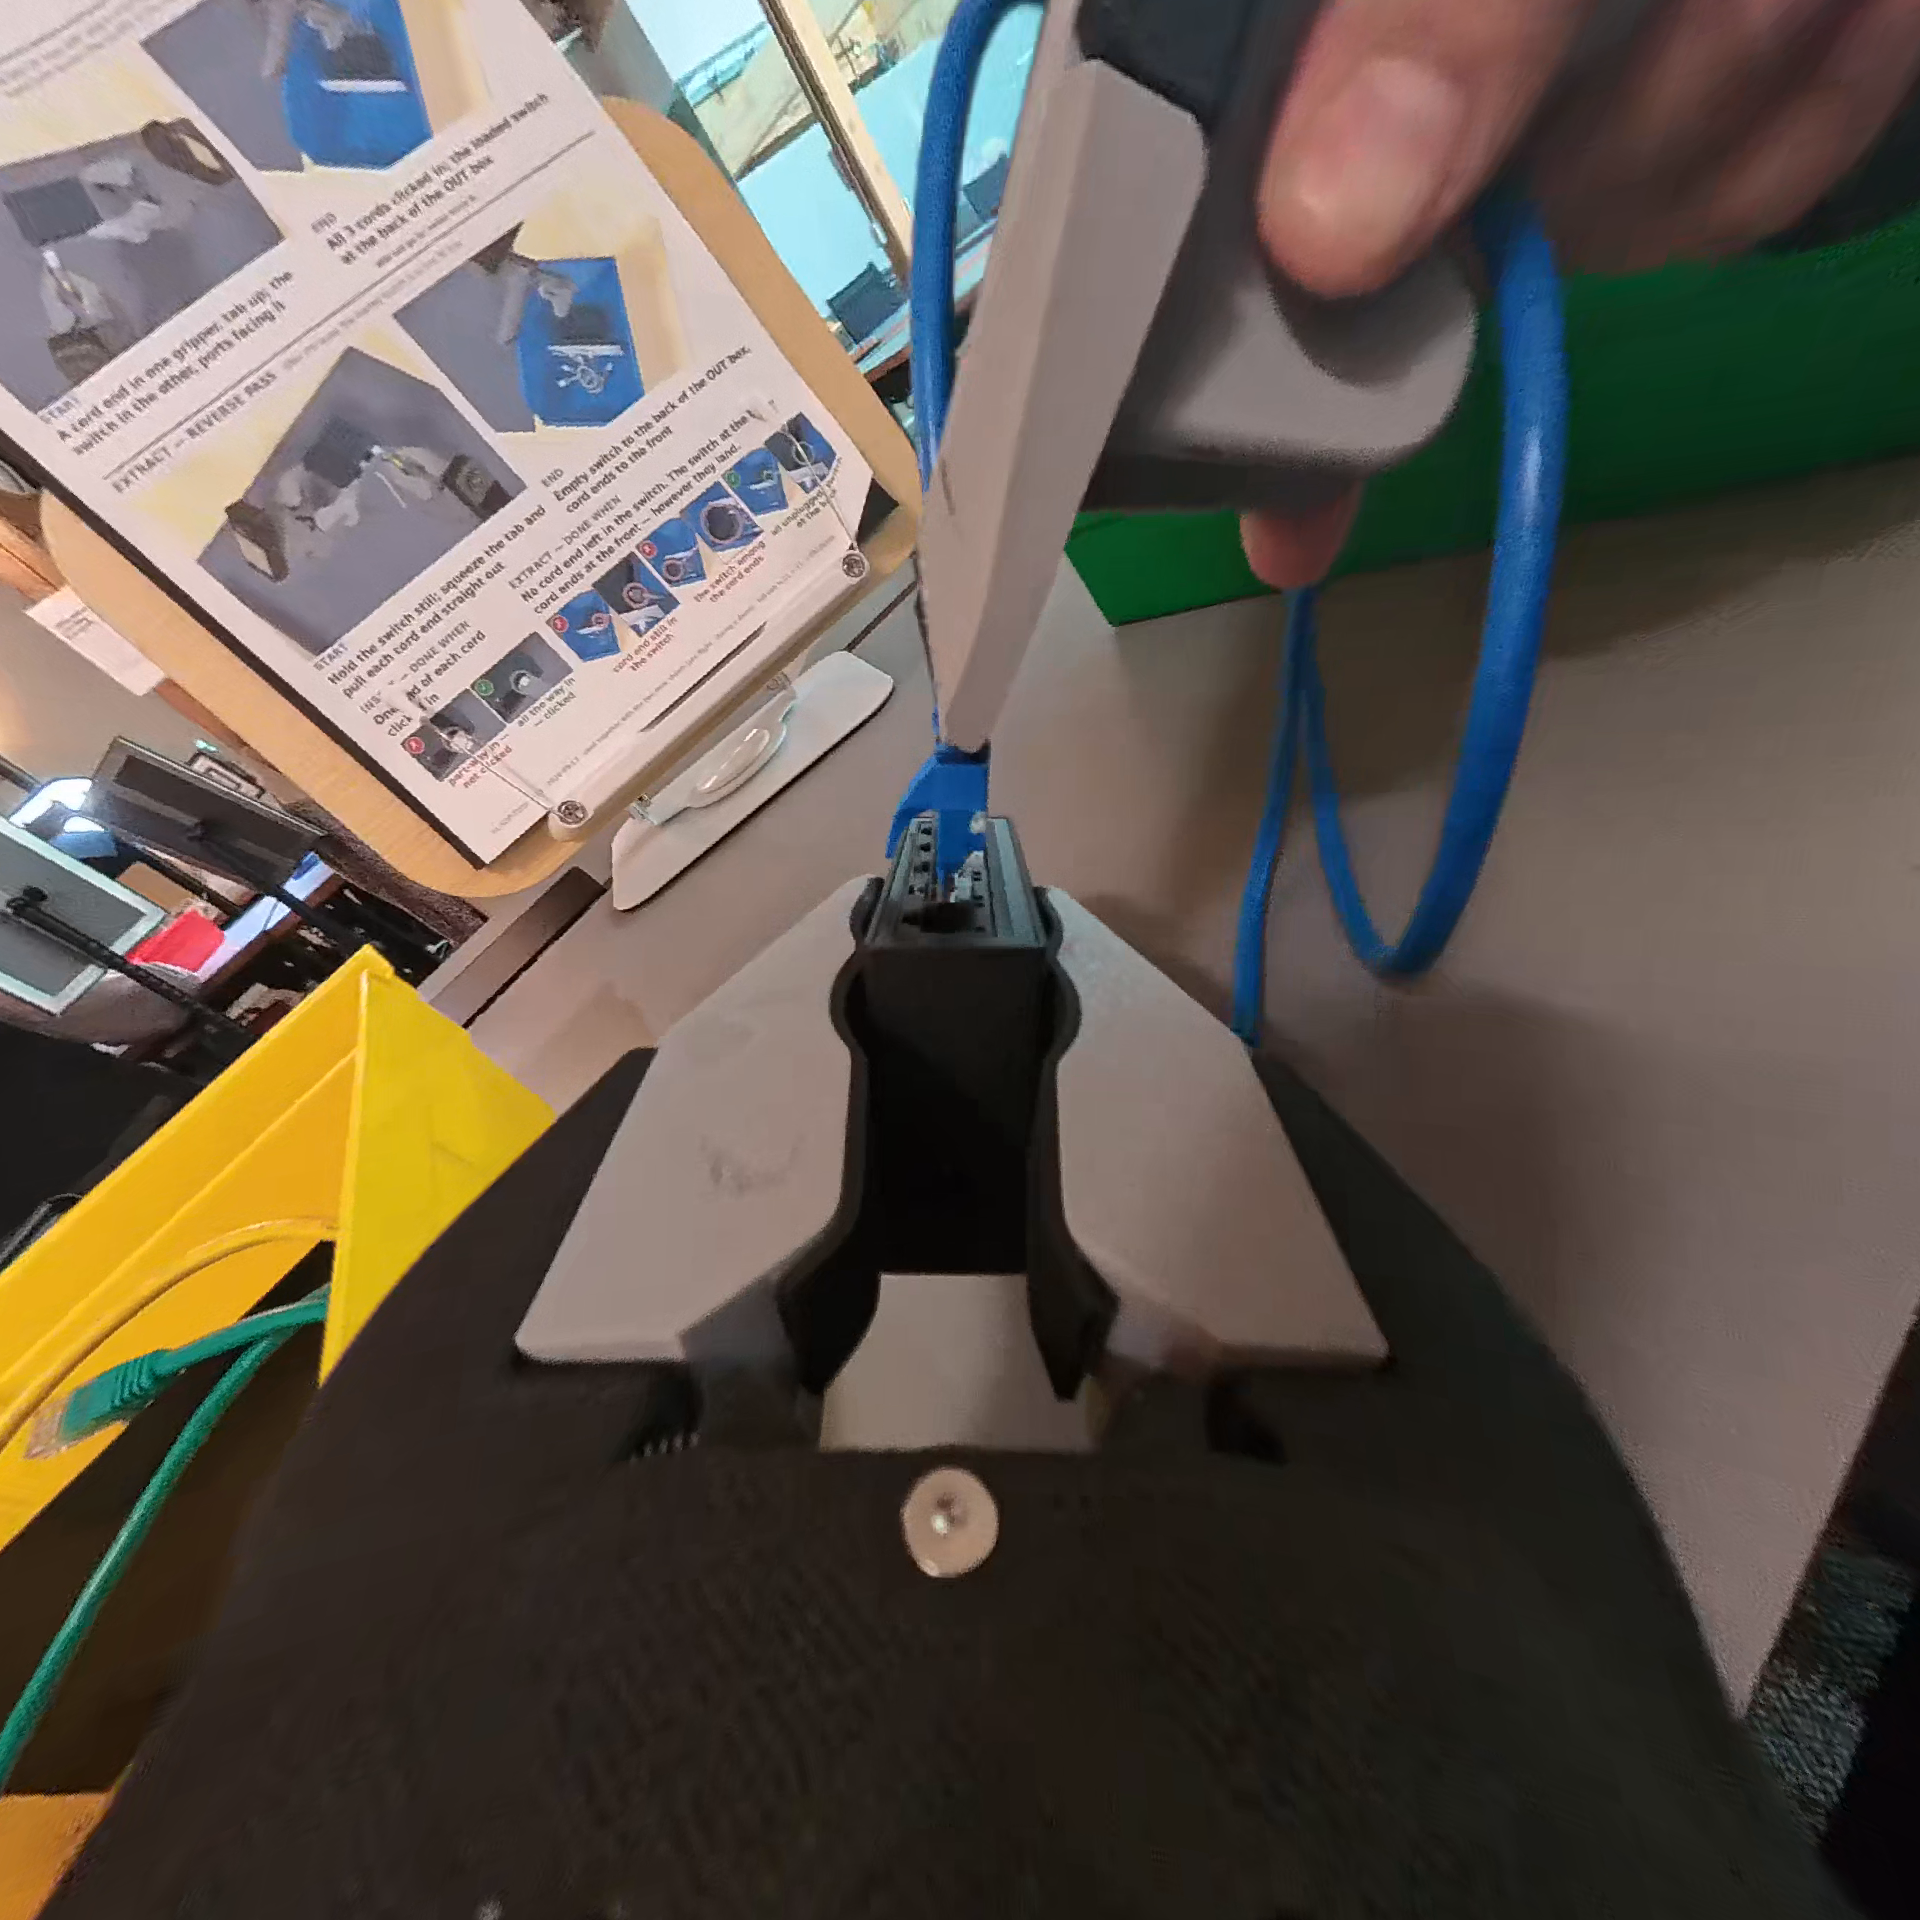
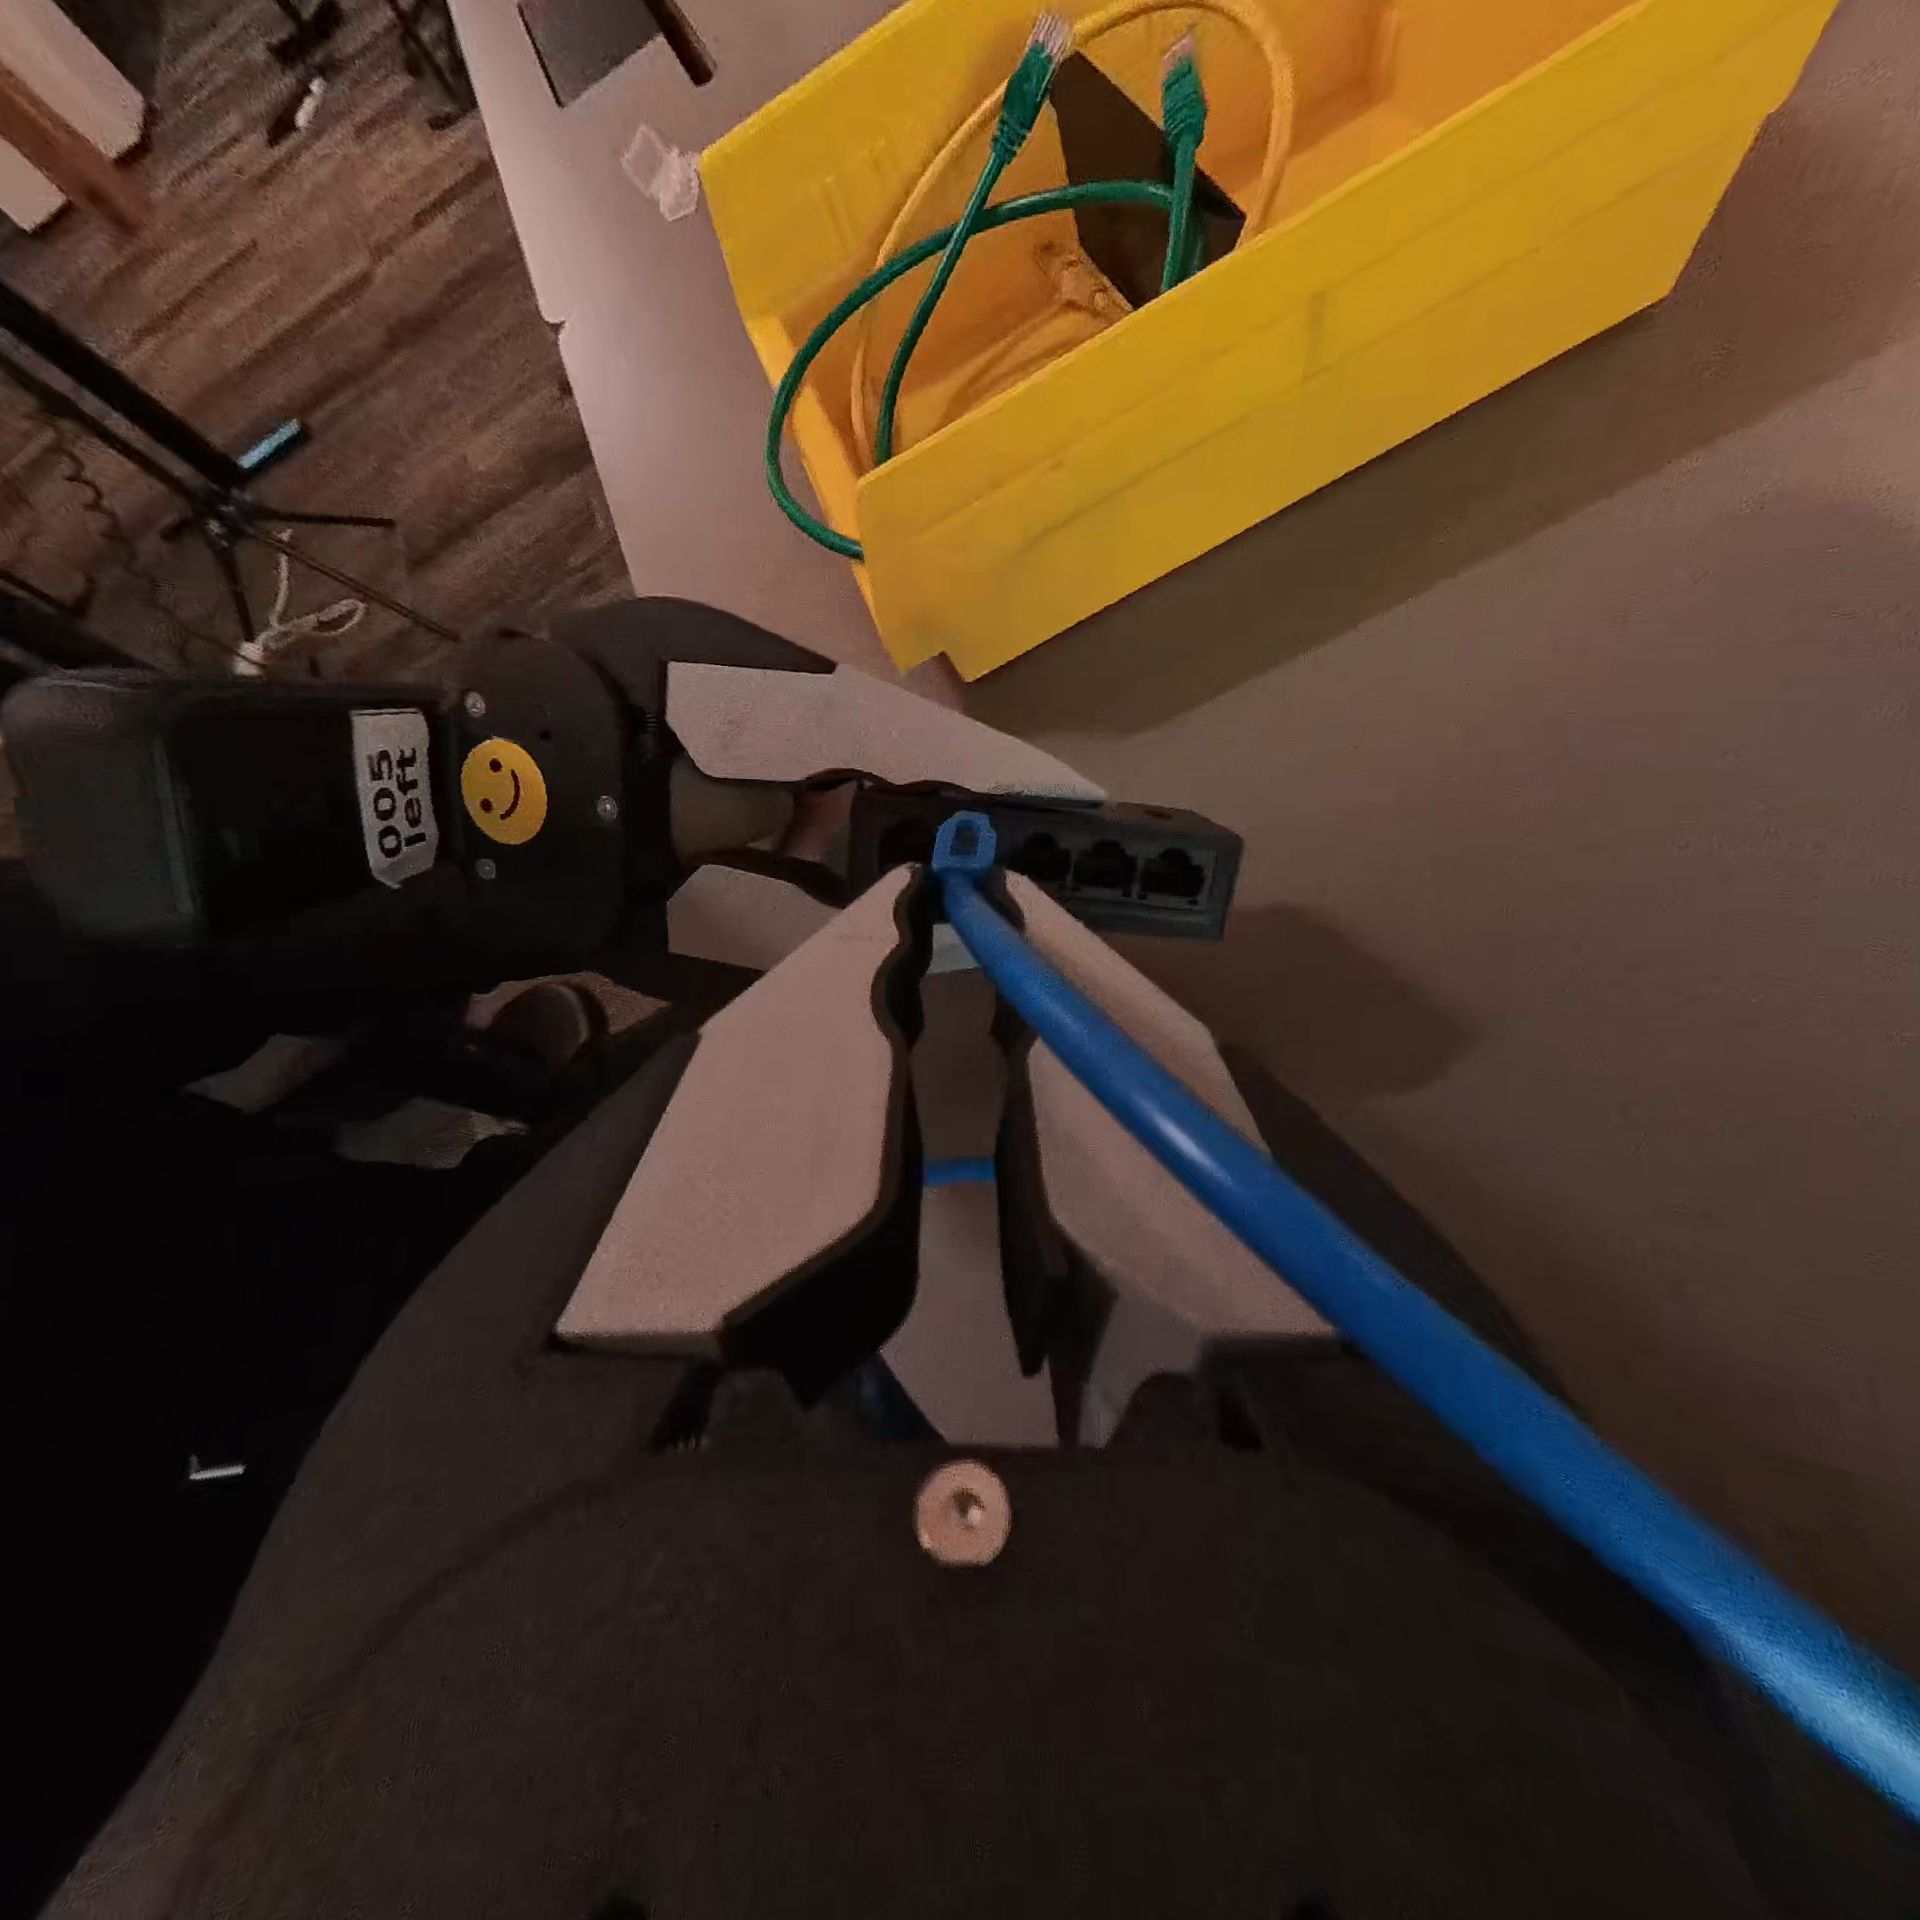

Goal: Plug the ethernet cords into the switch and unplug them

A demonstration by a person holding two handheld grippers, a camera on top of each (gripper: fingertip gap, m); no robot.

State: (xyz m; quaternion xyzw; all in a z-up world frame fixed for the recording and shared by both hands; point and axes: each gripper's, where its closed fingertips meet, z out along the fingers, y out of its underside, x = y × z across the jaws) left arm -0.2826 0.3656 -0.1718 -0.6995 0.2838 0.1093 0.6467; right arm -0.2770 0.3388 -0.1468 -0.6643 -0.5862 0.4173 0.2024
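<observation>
- Gripping the black switch point(image 2: 1091, 862) at one end, the left gripper point(image 1: 951, 914) has its fingers clamped on it above the table point(image 2: 1558, 935).
- At the switch's port face, the right gripper point(image 2: 956, 883) pinches the blue cord point(image 2: 1299, 1236) plug.
- Beyond the switch, a yellow bin point(image 2: 1299, 416) holds green cord point(image 2: 935, 270).

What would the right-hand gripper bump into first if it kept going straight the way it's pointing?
Most likely the black switch: the right gripper points straight at its port face, jaws closed on the blue cord's plug, which already sits at a port.
</observation>
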